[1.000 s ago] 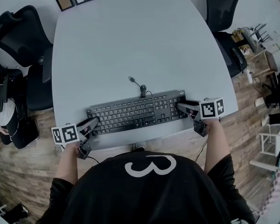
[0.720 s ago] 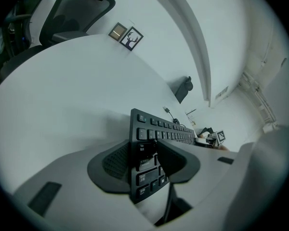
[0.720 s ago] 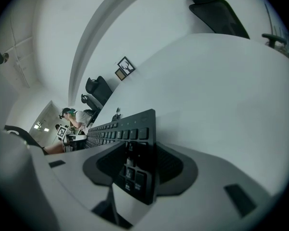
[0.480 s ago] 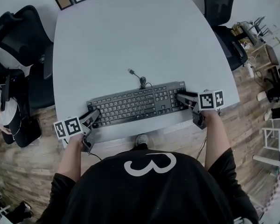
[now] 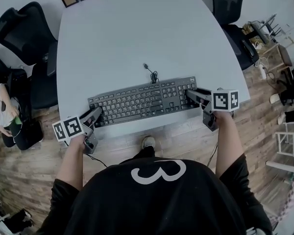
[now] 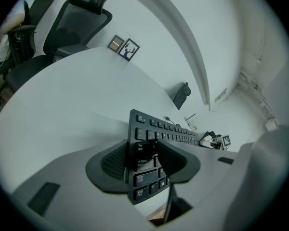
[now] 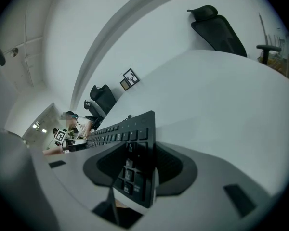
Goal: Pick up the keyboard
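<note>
Both left tongs (image 5: 97, 115) and right tongs (image 5: 190, 95) pinch a flat keyboard (image 5: 142, 102) (black, rectangular).

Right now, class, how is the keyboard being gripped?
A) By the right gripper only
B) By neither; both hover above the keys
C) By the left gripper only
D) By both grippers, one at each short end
D: the left gripper is clamped on the left end of the keyboard, and the right gripper is clamped on its right end.
</note>
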